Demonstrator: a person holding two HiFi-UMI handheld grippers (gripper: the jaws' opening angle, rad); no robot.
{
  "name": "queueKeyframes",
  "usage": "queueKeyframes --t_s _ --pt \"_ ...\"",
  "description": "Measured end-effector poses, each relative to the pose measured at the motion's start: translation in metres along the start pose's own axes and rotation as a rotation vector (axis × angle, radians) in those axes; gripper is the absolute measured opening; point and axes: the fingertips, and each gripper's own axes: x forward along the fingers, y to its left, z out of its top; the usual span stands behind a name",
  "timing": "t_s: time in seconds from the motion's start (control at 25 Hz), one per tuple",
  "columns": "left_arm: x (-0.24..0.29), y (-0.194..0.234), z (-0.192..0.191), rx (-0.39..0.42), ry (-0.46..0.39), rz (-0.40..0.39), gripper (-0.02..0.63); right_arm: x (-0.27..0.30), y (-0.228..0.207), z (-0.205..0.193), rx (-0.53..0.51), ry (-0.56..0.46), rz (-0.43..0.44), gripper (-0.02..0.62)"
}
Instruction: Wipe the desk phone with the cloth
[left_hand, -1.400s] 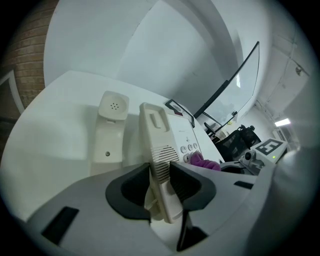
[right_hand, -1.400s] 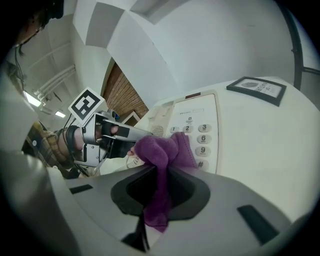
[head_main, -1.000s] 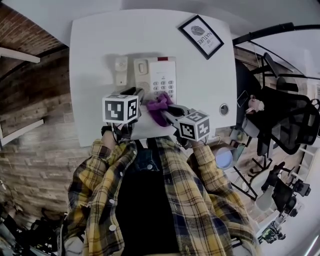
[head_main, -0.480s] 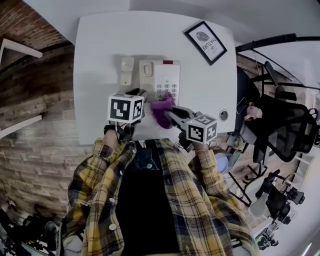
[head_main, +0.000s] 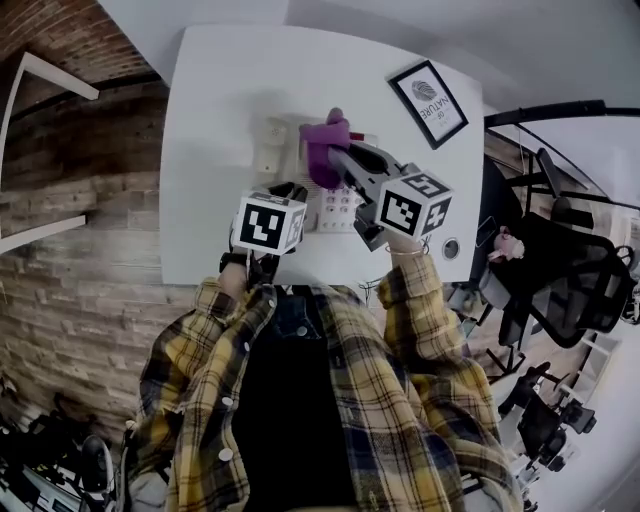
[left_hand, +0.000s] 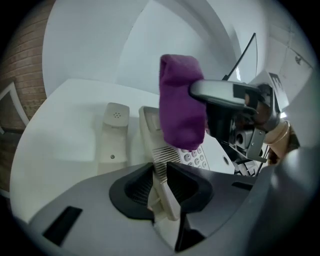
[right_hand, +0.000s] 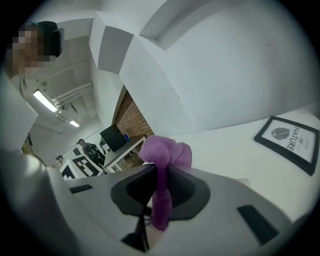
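The cream desk phone sits on the white desk, its handset lying off the cradle to its left. My left gripper is closing its jaws on the phone's near edge, which stands between the pads. My right gripper is shut on a purple cloth. In the left gripper view the cloth hangs over the phone's far part, above the keypad. Whether it touches the phone I cannot tell. In the right gripper view the cloth bulges out of the jaws.
A black-framed picture lies at the desk's far right corner, and a round grommet is near the right edge. A brick wall runs along the left. Office chairs stand to the right.
My right gripper has carried the cloth from the phone's near edge out over its far part. My left gripper has moved in onto the phone's near edge.
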Motion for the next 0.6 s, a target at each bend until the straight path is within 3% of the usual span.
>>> queueKeyframes --t_s 0.12,0.32,0.44,0.6 --pt "0.000 0.000 0.000 -0.004 -0.001 0.005 0.094 0.028 -0.007 -0.002 -0.039 0.064 -0.016 0.060" --pt "0.001 -0.002 0.000 0.000 -0.004 0.003 0.094 0.053 -0.025 -0.020 -0.183 0.226 -0.123 0.060" --pt "0.000 -0.002 0.001 -0.004 -0.008 -0.004 0.094 0.059 -0.024 -0.023 -0.242 0.265 -0.136 0.060" --pt "-0.001 0.003 0.000 -0.009 -0.011 0.002 0.094 0.061 -0.022 -0.030 -0.244 0.285 -0.123 0.059"
